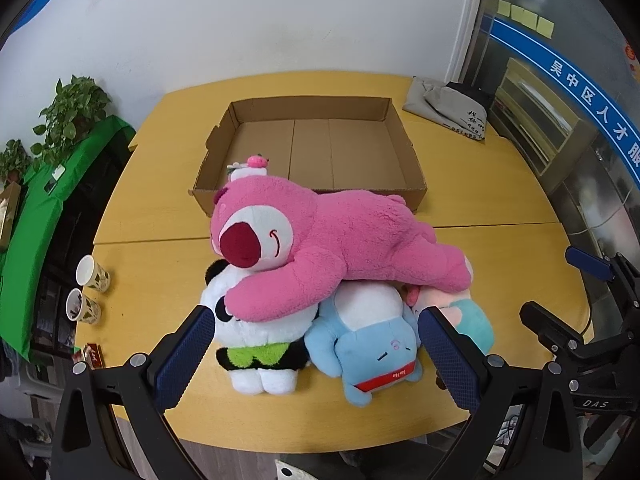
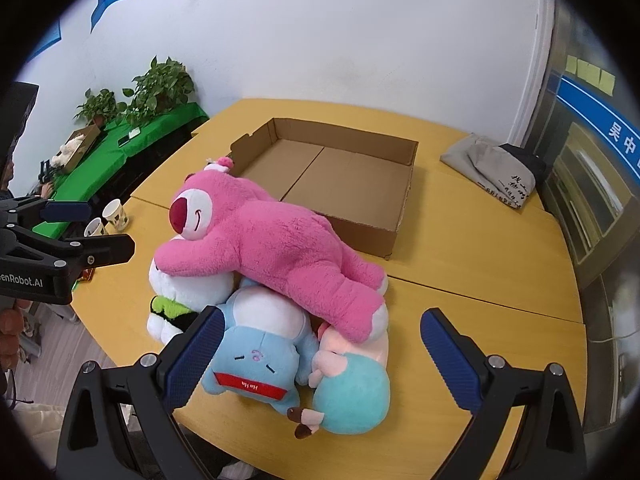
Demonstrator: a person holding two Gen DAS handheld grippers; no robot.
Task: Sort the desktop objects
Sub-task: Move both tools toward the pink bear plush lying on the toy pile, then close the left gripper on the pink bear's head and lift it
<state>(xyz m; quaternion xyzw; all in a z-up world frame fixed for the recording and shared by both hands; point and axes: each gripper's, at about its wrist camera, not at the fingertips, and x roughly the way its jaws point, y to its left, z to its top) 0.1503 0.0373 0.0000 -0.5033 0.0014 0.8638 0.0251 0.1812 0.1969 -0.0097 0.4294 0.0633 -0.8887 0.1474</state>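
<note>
Left gripper (image 1: pixel 316 344): jaws spread wide, holding nothing; panda plush (image 1: pixel 256 344) and blue plush (image 1: pixel 372 356) lie just ahead between its fingers.
Right gripper (image 2: pixel 320 348): jaws wide apart, holding nothing; blue plush and teal-and-pink plush (image 2: pixel 352 392) between its fingers.
Pink bear (image 1: pixel 332 240): lies across the pile, beyond both claws.
Cardboard tray (image 1: pixel 404 160): on the yellow table (image 1: pixel 500 248), just behind the bear.
Paper cups (image 1: pixel 88 292): far left of the left claw.
</note>
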